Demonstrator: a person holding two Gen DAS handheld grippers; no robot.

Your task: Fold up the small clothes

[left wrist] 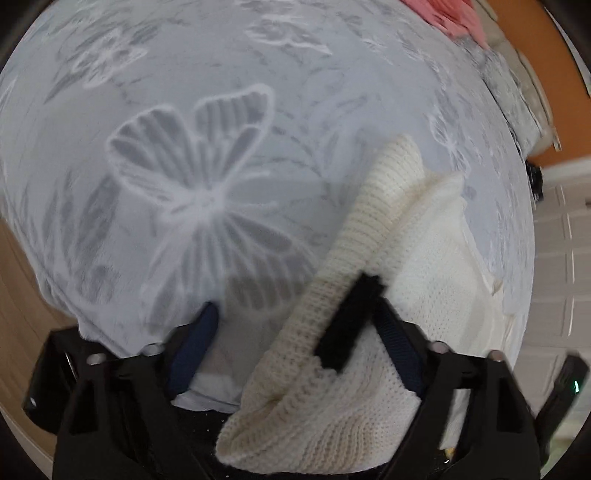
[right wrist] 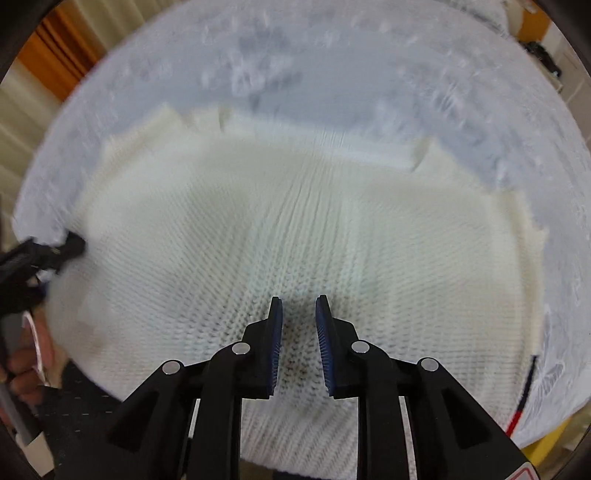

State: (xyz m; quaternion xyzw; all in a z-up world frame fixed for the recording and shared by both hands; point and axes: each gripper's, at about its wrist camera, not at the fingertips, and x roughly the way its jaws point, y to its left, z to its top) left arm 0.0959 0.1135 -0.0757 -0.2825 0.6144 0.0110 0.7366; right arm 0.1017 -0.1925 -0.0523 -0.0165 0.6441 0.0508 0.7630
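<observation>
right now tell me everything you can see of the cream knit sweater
The cream knit sweater is chunky, off-white, with a ribbed sleeve or cuff. It lies spread on the pale butterfly-print cloth, blurred in the right wrist view. The left hand-held gripper is open around the ribbed part, one finger lying across it. The right hand-held gripper is over its middle, jaws slightly apart; whether they pinch the knit is unclear. A faint brownish mark shows near its lower left edge.

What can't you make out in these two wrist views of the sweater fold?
- Left wrist view: whether the left gripper pinches the cream sweater; knit drapes over one finger.
- Right wrist view: the sweater's near hem, hidden behind the right gripper.
- Right wrist view: the bedspread pattern, motion-blurred.
- Left wrist view: the pink item, cut off by the top edge.
</observation>
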